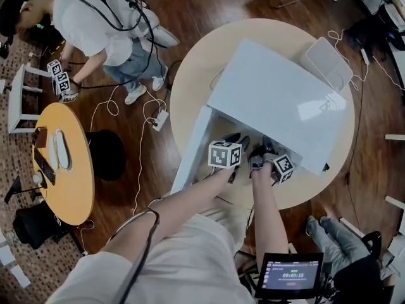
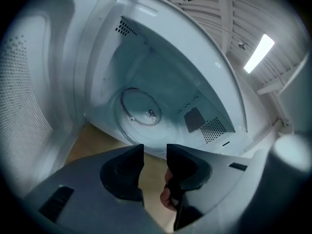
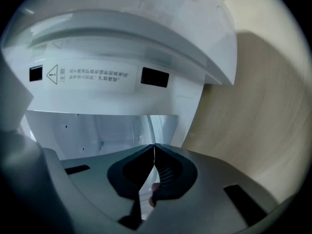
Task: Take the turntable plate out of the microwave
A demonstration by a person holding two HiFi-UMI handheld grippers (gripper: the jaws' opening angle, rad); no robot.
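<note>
The microwave (image 1: pixel 272 100) sits on a round, pale wooden table (image 1: pixel 190 87) with its door (image 2: pixel 29 96) swung wide, and both grippers are held at its open front.

The left gripper (image 2: pixel 155 150) has its jaws parted by a narrow gap and grips nothing. Only the wood of the table and the front edge of the cavity show between them. Straight ahead of its tips, a little way inside, the turntable plate (image 2: pixel 140 112) lies flat on the cavity floor, a clear round disc with a small hub at its middle. It is apart from the jaws and nothing touches it. The door's perforated inner face stands close on this gripper's left side, and a vent panel (image 2: pixel 213 128) sits on the cavity wall beyond the plate, to the gripper's right.

The right gripper (image 3: pixel 154 147) is just beside the left one. Its jaws are closed tip to tip with nothing between them. Ahead of it is the right part of the cavity mouth, with a warning label (image 3: pixel 92 75) on the frame above. Bare table top runs off to its right.
</note>
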